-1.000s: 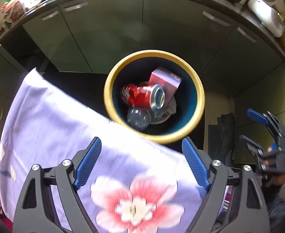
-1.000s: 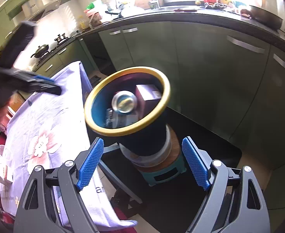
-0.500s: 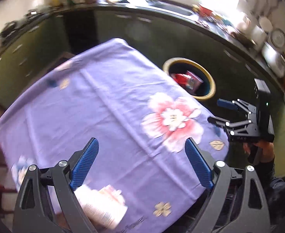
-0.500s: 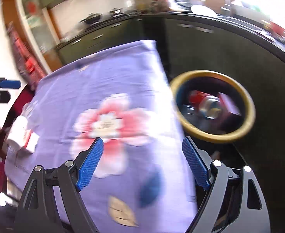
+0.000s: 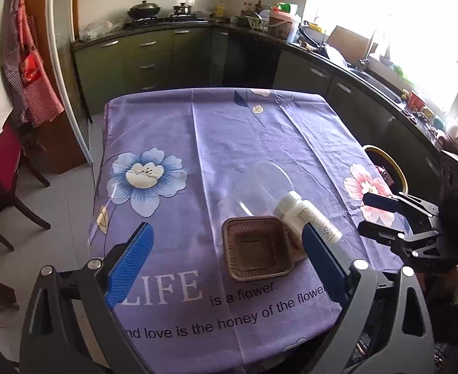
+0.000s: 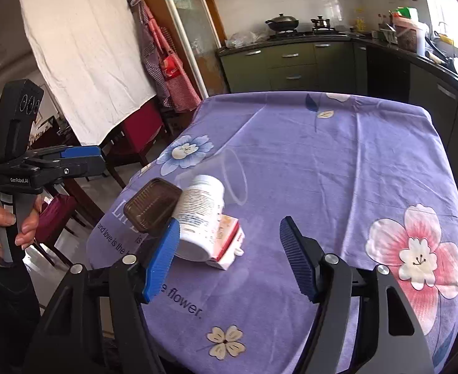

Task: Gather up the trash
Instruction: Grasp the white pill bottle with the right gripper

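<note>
Your left gripper (image 5: 226,260) and right gripper (image 6: 229,257) both hang empty, jaws wide. Take the bottle (image 6: 199,215) as your landmark: the tray (image 5: 255,247) touches its left side, a clear cup (image 5: 260,187) lies just behind, a small carton (image 6: 229,244) sits beneath. All probably light; the cup looks thin and crushable, so grip its rim gently. The clothed desk (image 5: 244,131) may wrinkle. The bin (image 5: 388,165) stands beyond the desk's right edge.
</note>
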Available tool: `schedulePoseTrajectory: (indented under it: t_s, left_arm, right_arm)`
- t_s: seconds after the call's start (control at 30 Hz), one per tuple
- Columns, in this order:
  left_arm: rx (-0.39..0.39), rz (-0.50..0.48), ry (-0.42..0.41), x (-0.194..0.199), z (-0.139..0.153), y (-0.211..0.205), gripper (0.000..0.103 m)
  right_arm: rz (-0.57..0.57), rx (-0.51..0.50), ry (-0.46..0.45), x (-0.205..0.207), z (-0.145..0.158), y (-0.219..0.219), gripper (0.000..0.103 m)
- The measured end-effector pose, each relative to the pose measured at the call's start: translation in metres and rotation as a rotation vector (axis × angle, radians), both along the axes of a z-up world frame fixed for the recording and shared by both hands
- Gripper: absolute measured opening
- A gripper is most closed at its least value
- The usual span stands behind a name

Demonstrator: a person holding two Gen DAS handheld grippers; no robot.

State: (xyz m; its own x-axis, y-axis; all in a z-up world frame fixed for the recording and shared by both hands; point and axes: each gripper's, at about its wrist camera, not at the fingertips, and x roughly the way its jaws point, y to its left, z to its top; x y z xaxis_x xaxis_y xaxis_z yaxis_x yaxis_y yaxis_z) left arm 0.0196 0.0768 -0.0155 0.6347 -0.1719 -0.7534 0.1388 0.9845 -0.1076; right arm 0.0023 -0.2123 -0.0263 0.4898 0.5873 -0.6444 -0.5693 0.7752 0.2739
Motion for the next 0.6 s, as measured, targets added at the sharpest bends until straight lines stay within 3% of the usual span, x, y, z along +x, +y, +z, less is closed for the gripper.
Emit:
schedulePoseTrajectory:
  t_s: [0.07,0.2,0.47,0.6]
  left_arm:
    - [-0.009,0.021,-0.012,-0.004,-0.001,0.010,0.092]
    - [-0.031,0.025,-0.022,-0.009,-0.004,0.018,0.092]
    - [-0.024,0.003,-0.003,-0.008,-0.015,0.017,0.092]
    - [-0.027,-0.007,0.003,-0.006,-0.017,0.015,0.092]
  right_arm:
    - [0.009,-0.015,-0.008,0.000,0.001,0.017,0.060]
    - [0.014,-0.053,0.004,0.003,-0.006,0.043,0.059]
    - [0.001,-0.102,0.059,0.015,-0.029,0.064,0.048]
    - [0.000,-0.120,0.064,0.020,-0.037,0.070,0.048]
